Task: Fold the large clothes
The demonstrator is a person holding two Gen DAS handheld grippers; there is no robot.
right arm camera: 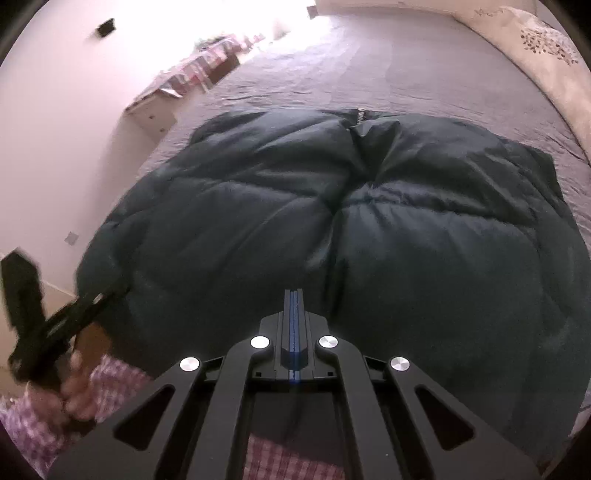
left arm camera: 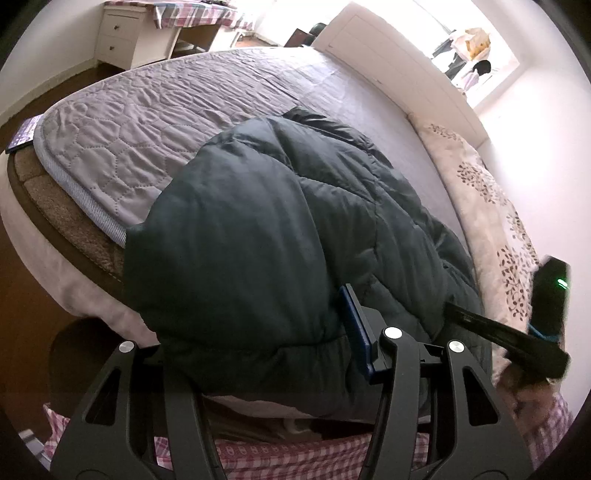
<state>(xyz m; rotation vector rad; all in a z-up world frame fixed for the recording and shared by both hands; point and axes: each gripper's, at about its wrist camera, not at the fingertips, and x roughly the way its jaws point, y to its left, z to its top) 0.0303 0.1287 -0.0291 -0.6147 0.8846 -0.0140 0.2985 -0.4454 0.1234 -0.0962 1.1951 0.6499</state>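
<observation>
A dark teal puffy down jacket (left arm camera: 280, 229) lies on the bed's grey quilted cover (left arm camera: 155, 110), with its near part hanging over the bed's edge. It fills the right wrist view (right arm camera: 332, 206), its zipper end (right arm camera: 359, 117) at the far side. My left gripper (left arm camera: 258, 332) has its jaws wide apart around the jacket's near hem; the left finger is hidden under fabric, the right blue finger (left arm camera: 356, 328) shows. My right gripper (right arm camera: 294, 299) is shut, its pads pressed together over the jacket; whether fabric is pinched I cannot tell. The right gripper shows in the left wrist view (left arm camera: 517, 339), and the left one in the right wrist view (right arm camera: 74, 314).
A floral cream duvet (left arm camera: 487, 206) lies along the bed's right side by the white headboard (left arm camera: 399, 70). A white drawer unit (left arm camera: 122, 37) and a desk with a checked cloth (left arm camera: 195, 14) stand beyond the bed. Dark wooden floor (left arm camera: 33, 295) lies at left.
</observation>
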